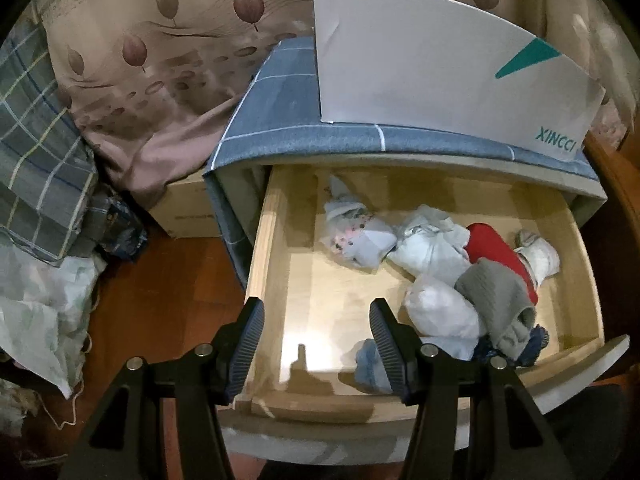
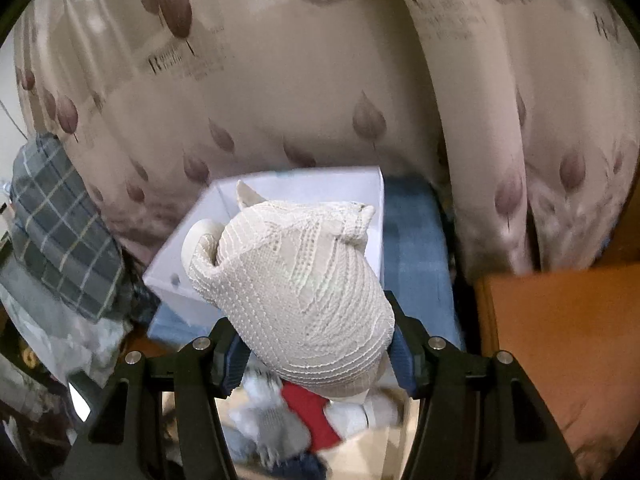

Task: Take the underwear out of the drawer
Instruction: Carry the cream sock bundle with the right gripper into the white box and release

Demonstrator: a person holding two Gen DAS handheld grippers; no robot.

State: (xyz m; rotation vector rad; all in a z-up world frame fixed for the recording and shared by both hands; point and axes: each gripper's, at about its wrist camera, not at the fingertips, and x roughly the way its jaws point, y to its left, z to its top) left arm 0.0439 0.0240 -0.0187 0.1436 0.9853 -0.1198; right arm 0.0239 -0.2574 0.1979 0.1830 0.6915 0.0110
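Note:
The wooden drawer (image 1: 280, 264) stands pulled out and holds several rolled garments: a patterned white roll (image 1: 356, 236), white rolls (image 1: 432, 244), a red piece (image 1: 496, 252), a grey piece (image 1: 500, 300). My left gripper (image 1: 316, 340) hangs open over the drawer's bare front left part, nothing between its fingers. In the right wrist view my right gripper (image 2: 320, 344) is shut on a cream lace underwear bundle (image 2: 296, 280), lifted above the drawer in front of an open white box (image 2: 192, 256). The drawer's red piece (image 2: 308, 412) shows blurred below.
The white box (image 1: 440, 68) stands on the blue-checked cloth covering the cabinet top (image 1: 280, 120). A leaf-print curtain (image 1: 160, 60) hangs behind. Plaid fabric (image 1: 36, 160) and plastic bags (image 1: 40, 312) lie left on the wooden floor. An orange-brown wooden surface (image 2: 560, 340) sits at the right.

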